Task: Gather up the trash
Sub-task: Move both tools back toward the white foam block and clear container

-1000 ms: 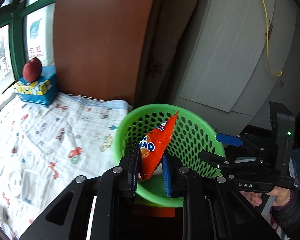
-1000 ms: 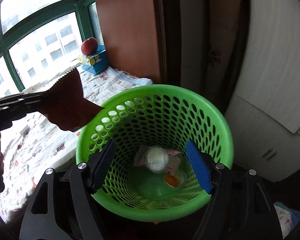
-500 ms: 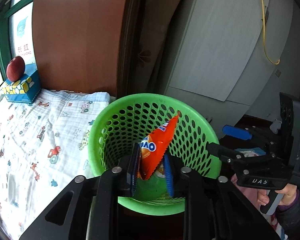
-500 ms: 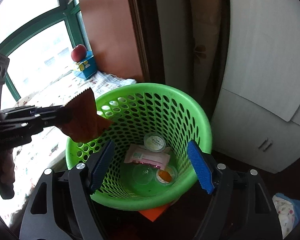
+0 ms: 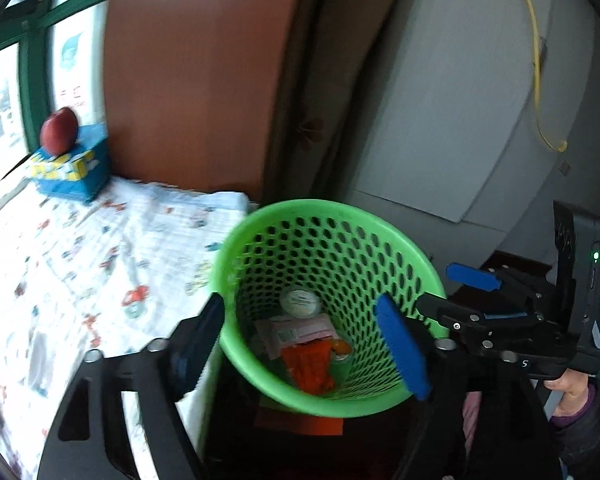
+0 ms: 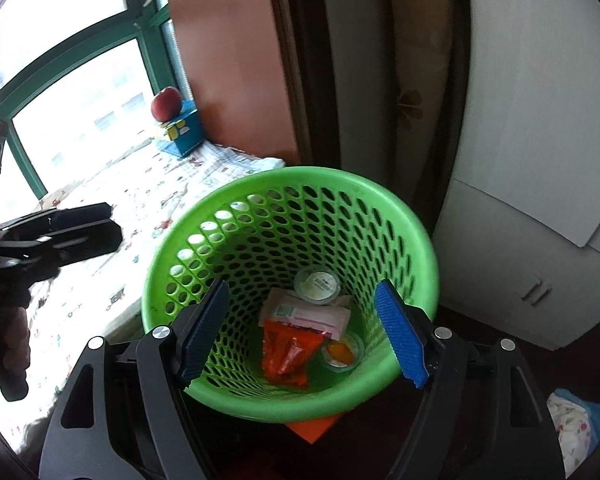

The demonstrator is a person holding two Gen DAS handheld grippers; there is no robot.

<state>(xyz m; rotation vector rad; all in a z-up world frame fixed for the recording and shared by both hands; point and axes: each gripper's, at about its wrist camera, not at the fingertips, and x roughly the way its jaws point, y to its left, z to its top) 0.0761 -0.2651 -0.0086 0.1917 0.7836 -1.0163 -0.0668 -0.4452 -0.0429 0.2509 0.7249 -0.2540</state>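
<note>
- Both sets of jaws were spread wide with nothing in them: the left gripper (image 5: 300, 344) and right gripper (image 6: 300, 332) each framed the green basket (image 6: 415, 216) at frame center.
- Orange snack wrapper (image 6: 286, 350) lay at the basket bottom, lower middle, touching a pink packet (image 6: 303, 314); a lidded cup (image 6: 316, 285) and a small cup with orange stuff (image 6: 341, 352) were beside them.
- My guess is the wrapper's super light, crinkly and slick, so pinch a sealed edge.
- Printed cloth (image 5: 60, 264) covered the surface at left; an apple (image 5: 58, 131) sat on a blue box (image 5: 72, 170) by the window, upper left. Pale cabinet (image 6: 539, 160) on the right.
</note>
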